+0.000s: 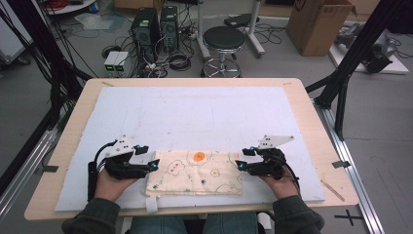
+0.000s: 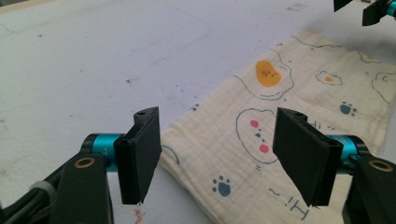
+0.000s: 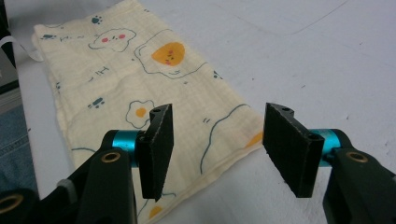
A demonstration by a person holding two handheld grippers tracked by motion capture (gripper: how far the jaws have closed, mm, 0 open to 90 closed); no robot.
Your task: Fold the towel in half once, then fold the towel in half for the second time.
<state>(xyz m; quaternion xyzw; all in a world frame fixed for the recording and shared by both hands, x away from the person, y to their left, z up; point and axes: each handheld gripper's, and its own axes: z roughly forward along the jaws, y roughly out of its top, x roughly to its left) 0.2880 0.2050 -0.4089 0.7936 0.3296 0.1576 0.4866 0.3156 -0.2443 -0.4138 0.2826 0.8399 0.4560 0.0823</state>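
A cream cloth [image 1: 195, 171] printed with fried eggs and paw marks lies folded flat near the table's front edge, also seen close up as the cloth [image 2: 289, 112] and the cloth [image 3: 140, 88]. My left gripper [image 1: 152, 165] sits at the cloth's left end, open, its jaws straddling the cloth's corner [image 2: 219, 154]. At the cloth's right end my right gripper [image 1: 239, 165] is open too, its jaws either side of that edge [image 3: 217, 140]. Neither holds anything.
A white mat [image 1: 195, 112] covers the wooden table [image 1: 311, 117]. A small white tag [image 1: 152, 204] sticks out below the cloth's front left corner. Beyond the table stand a black stool [image 1: 223, 41], computer towers [image 1: 146, 29] and a cardboard box [image 1: 316, 24].
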